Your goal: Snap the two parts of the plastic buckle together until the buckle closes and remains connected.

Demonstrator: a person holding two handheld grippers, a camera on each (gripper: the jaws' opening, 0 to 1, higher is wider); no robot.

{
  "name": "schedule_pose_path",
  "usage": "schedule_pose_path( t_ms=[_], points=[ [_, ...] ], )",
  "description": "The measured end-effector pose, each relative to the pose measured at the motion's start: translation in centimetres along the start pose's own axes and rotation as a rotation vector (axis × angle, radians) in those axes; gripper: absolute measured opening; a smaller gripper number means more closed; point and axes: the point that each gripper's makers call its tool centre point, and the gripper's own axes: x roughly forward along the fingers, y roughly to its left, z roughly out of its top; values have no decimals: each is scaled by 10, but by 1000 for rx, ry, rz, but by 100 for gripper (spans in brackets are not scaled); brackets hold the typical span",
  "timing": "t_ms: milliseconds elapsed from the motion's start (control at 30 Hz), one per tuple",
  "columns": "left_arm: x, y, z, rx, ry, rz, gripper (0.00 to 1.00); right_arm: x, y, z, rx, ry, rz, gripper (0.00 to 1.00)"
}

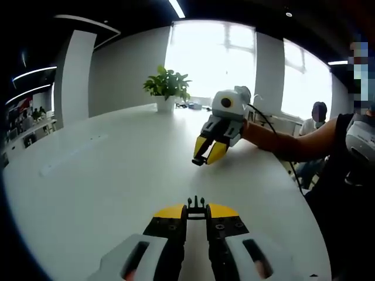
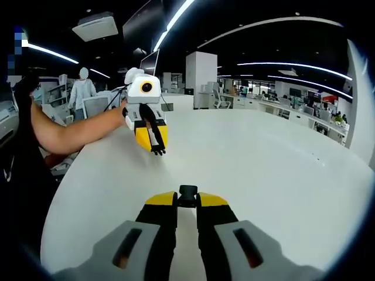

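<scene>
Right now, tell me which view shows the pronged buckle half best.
The left gripper view: the pronged buckle half stands close in the left claw, prongs clear. In the right gripper view it is a small dark tip, far off.

Potted plant (image 1: 167, 88) on table's (image 1: 105, 170) seemingly far edge

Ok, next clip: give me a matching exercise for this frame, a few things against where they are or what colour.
Things:
1. pronged half
2. plain half
3. plant
4. table

Place or colour:
A. white
B. gripped in the right gripper
C. far side of the table, by the window
D. gripped in the left gripper

Pairs: 1-D, 2-B, 3-C, 4-A. The two halves are apart, not yet snapped.
</scene>
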Motion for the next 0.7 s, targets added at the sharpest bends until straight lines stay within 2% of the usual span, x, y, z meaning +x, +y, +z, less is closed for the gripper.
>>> schedule_pose_path(
  t_ms=[200,600,700],
  points=[
    [1,-4,-2,10,9,-21,11,0,1,-1,3,3,15,11],
    [3,-10,-8,9,35,-58,11,-2,22,-1,-29,1,129,11],
    [3,-10,-8,7,35,-56,11,-2,21,-5,-54,20,130,10]
  ],
)
